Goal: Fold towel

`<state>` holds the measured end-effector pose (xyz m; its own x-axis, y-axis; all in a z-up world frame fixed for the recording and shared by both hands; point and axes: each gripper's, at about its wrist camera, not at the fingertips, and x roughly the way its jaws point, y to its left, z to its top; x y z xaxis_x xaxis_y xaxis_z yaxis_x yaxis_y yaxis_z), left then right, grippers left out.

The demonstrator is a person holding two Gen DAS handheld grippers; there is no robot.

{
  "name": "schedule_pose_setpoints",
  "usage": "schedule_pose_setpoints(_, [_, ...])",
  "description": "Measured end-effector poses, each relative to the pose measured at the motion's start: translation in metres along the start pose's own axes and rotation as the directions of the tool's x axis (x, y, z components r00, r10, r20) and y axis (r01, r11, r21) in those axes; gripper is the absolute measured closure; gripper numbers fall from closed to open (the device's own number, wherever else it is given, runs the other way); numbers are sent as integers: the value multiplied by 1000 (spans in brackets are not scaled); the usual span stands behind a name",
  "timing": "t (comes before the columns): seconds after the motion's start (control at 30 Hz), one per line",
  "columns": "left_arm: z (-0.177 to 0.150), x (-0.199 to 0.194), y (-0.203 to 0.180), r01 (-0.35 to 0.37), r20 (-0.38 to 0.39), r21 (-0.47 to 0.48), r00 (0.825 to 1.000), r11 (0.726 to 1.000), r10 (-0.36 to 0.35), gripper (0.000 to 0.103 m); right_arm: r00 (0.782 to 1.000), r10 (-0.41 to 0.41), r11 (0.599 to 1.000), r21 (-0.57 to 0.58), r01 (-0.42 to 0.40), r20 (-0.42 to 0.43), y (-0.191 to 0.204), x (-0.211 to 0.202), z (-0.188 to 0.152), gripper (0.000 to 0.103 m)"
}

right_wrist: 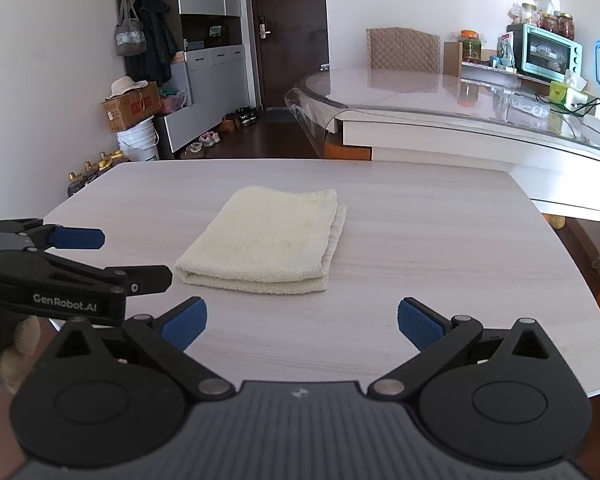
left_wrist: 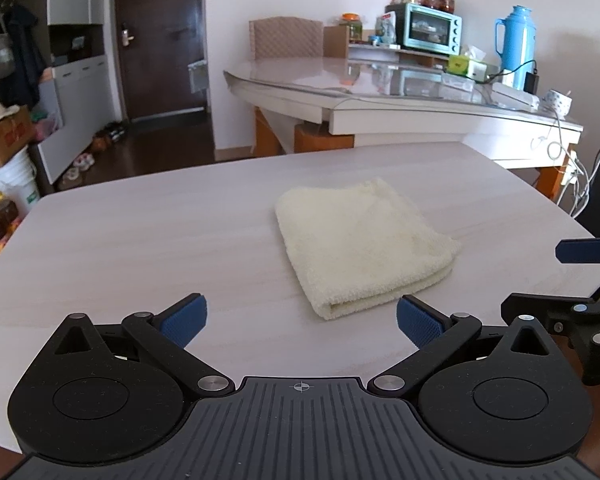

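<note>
Both tongs, left and right, gape wide, empty, near the folded towel on the worktop (only the right view shows a hand).

Bare table rings the towel — open approach from every side.

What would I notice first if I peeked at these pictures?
A fluffy cream towel, already folded into layers, lies alone in the middle of the pale wooden table. At the near edge, the left gripper and the right gripper sit wide open with blue pads, touching nothing. Behind, on a glass-topped table, stand a teal toaster oven and a bright blue thermos.
</note>
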<state>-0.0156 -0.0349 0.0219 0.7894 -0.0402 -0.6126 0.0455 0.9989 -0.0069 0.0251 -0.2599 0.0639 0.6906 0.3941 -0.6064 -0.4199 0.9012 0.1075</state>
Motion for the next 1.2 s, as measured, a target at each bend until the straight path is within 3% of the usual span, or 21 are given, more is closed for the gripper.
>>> schedule_pose_setpoints(1.2, [11,28,6,26,-59,27,998,999,-24,0,998,-15,1000,0,15,-63,-9,24,12,0])
